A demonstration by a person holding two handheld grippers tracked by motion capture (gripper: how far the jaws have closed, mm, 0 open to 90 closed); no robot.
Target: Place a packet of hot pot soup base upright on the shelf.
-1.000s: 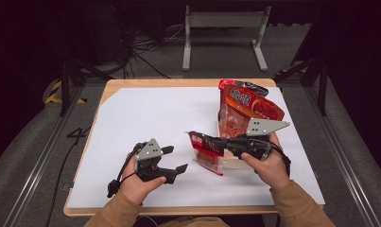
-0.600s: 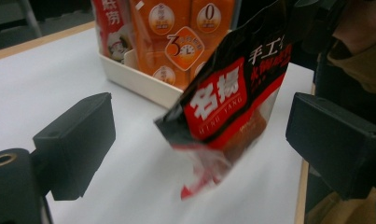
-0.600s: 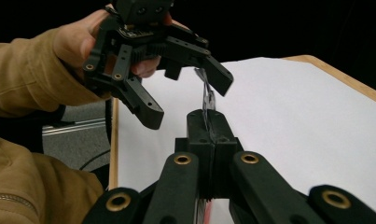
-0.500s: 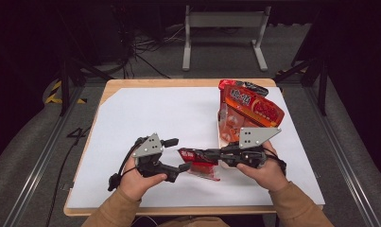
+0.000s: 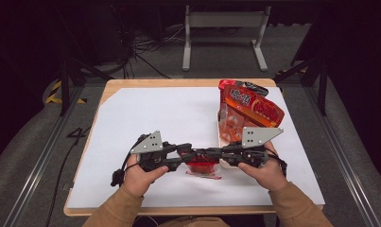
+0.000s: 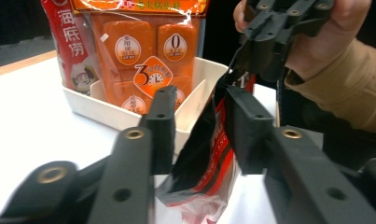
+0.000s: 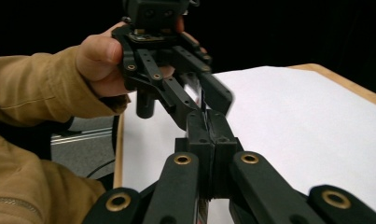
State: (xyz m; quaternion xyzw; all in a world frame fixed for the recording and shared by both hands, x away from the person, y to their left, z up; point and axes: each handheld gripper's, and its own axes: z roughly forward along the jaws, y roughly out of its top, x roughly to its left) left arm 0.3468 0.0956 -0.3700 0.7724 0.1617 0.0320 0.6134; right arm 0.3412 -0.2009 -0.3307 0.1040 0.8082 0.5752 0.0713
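Fingers of the right gripper [image 5: 215, 153] are pressed flat together on the top edge of a small red packet [image 5: 202, 167], which hangs from them low over the white table [image 5: 169, 113] near its front edge. In the right gripper view those fingers [image 7: 209, 135] meet with only the thin packet edge between them. The left gripper [image 5: 184, 152] faces the right one from the other side; its jaws have just been closing, and in the left gripper view its fingers [image 6: 244, 126] stand on either side of the packet [image 6: 209, 154], still with a gap, not yet pinching it. Just behind the packet sits a white tray [image 6: 188, 100] holding a tall orange bag [image 6: 143, 51], upright, toward the table's right side.
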